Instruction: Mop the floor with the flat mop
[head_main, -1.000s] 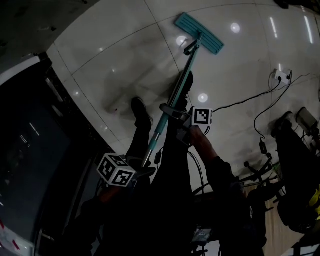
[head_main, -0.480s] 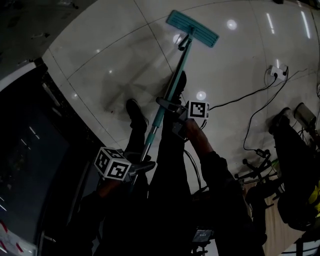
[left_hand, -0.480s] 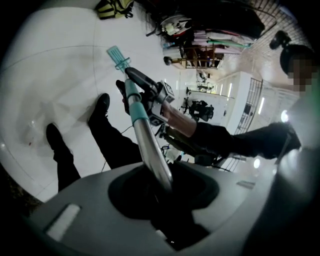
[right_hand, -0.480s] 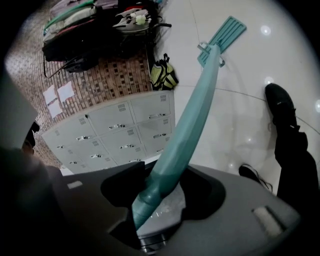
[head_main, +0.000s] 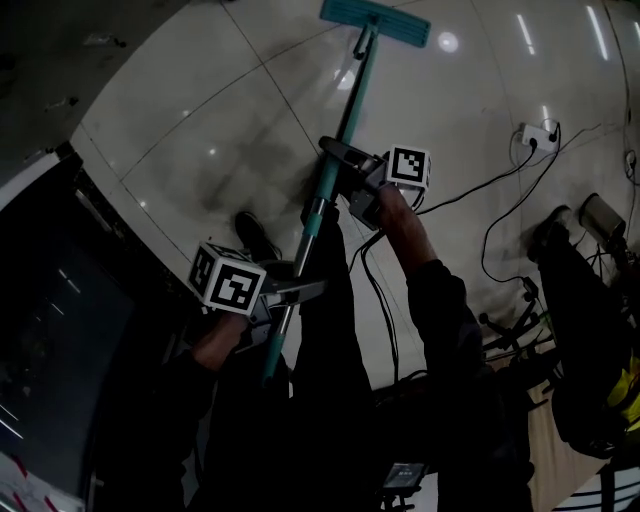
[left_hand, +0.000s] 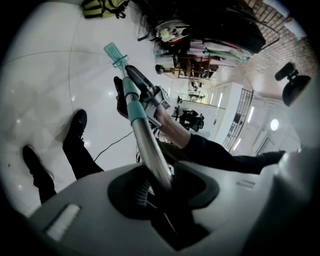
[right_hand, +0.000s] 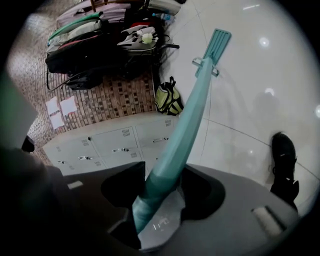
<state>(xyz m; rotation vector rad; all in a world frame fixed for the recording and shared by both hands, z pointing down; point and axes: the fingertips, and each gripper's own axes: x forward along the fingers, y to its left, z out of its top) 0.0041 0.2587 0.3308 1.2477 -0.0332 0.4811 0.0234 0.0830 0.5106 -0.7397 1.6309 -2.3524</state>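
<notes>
Head view looks steeply down; gripper views hug the mop pole (head_main: 347, 100); all apparently share the mop head (head_main: 374, 20).

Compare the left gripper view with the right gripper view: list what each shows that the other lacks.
Only the left gripper view: the right gripper clamped on the long mop pole, the person's dark sleeve, and the left gripper shut on the pole's silver metal section. Only the right gripper view: grey metal lockers, white paper sheets on the wall, and the right gripper's own jaws shut on the pole's teal section. Both: the teal flat mop head, the glossy white tiled floor and a black shoe.
</notes>
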